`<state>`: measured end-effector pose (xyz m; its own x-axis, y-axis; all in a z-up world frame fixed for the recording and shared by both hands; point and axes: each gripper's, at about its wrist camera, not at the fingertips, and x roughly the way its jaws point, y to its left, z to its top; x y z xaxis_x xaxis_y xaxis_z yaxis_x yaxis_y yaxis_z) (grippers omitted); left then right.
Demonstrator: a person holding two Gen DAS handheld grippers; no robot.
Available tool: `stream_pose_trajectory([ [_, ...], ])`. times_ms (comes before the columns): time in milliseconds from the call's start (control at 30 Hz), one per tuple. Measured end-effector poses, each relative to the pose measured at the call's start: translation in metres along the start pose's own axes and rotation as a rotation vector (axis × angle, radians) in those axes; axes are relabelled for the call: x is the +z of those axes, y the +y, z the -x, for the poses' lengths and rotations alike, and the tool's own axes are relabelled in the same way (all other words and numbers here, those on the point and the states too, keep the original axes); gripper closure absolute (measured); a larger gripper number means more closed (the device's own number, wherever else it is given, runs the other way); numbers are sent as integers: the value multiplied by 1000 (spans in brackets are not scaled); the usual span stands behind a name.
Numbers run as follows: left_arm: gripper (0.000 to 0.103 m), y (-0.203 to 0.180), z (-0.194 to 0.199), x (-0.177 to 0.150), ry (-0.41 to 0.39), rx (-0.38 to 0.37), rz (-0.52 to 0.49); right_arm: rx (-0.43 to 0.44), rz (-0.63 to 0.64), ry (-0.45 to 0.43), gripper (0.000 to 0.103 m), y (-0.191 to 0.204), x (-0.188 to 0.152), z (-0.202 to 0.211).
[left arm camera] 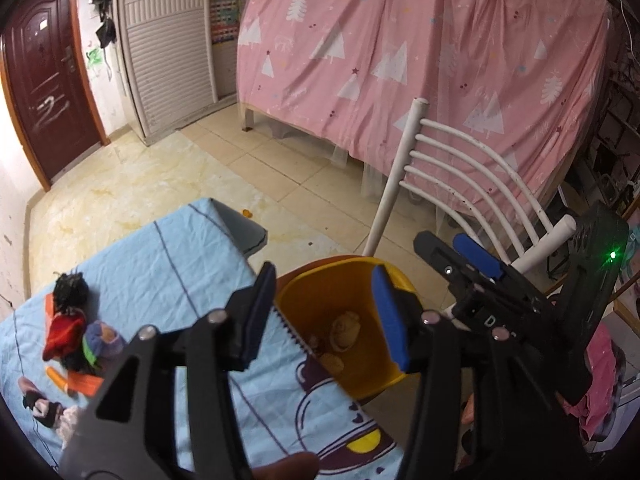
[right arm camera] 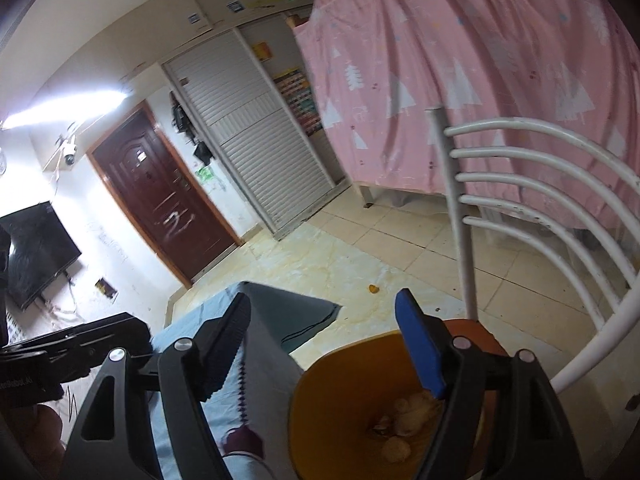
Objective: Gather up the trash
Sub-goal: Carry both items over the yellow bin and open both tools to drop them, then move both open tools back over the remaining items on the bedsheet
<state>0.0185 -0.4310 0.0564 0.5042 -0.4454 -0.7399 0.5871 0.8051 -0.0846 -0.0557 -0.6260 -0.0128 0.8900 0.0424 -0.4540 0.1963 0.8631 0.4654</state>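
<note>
A heap of small toys and scraps is lying at 9 o'clock in the left wrist view on the light blue cloth covering the table. The left gripper is hanging at 6 o'clock with its jaws released, nothing between them. Just beyond its fingers, the yellow bin is standing upright on an orange seat, its long axis running vertically and its open mouth facing up toward the camera. It is holding 3 or so crumpled pale tan wads at the bottom. At 3 o'clock the right gripper is hovering with jaws apart and empty, in front of the white chair back.
</note>
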Motion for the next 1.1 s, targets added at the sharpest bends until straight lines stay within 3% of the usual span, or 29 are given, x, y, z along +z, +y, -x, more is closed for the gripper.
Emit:
stream_pose_trajectory([
  [233, 55, 27, 16, -8, -10, -7, 51, 28, 79, 43, 34, 41, -13, -12],
  [367, 49, 50, 31, -14, -37, 9, 80, 40, 99, 65, 34, 58, -16, -19],
  [633, 45, 123, 68, -32, -77, 114, 161, 75, 169, 132, 33, 104, -32, -39],
  [800, 44, 179, 96, -49, -111, 168, 263, 104, 230, 169, 30, 143, -42, -53],
  [1100, 44, 241, 127, -76, -138, 256, 350, 151, 323, 235, 27, 201, -63, -75],
])
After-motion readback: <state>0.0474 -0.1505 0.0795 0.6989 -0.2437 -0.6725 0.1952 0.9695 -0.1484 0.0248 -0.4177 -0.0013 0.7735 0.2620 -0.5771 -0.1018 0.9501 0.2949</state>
